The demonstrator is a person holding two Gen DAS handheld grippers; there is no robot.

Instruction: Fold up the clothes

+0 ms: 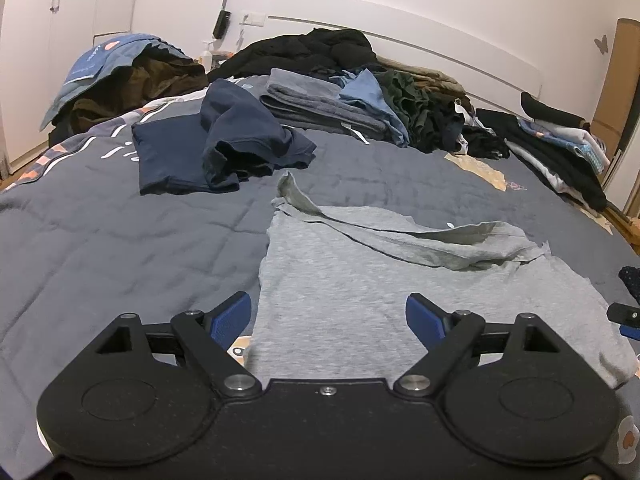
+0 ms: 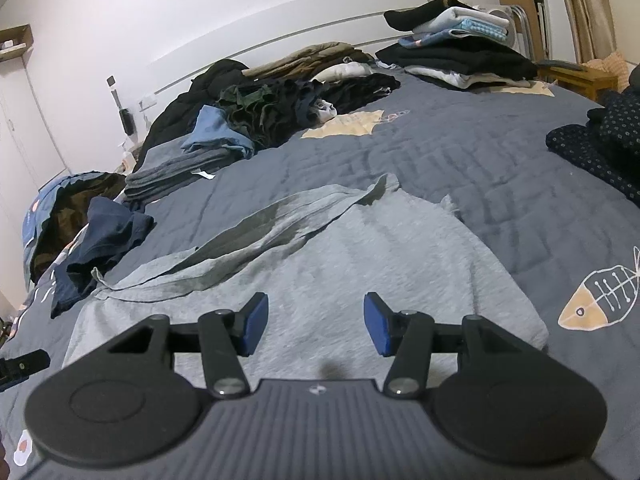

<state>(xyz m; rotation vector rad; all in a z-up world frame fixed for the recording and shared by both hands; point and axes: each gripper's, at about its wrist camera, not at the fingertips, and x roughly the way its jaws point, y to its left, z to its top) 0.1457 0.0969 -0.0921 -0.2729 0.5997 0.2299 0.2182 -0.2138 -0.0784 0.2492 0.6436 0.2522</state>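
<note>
Hovering over a grey T-shirt (image 1: 360,280), my left claw (image 1: 328,320) hangs released, its blue pads (image 1: 234,318) spread wide and gripping nothing; my right claw (image 2: 316,326) is likewise released above the same shirt, a little less wide. The shirt lies on the bed's dark quilt (image 1: 120,248), near edge flat beneath both claws, far part already doubled back in a loose, wrinkled band (image 1: 420,240) with one corner sticking up.

Beyond it sit a crumpled navy garment (image 1: 224,144), a folded grey stack (image 1: 316,108), a dark unfolded heap (image 1: 424,116) along the headboard and a tidy folded pile (image 2: 452,48) at the far corner. A dotted dark garment (image 2: 600,144) lies to my right, beside the quilt's fish print (image 2: 600,296).

Risk, as I judge it: pinching only the top layer, or catching quilt with the cloth, would drag the shirt askew; the slack folded band could slide open if the two claws lift unevenly.

Both claw bodies hide the shirt's nearest hem, so I cannot tell how far it reaches toward me. The sleeves are hard to make out in the rumpled band, and the items in the dark heap blur together.
</note>
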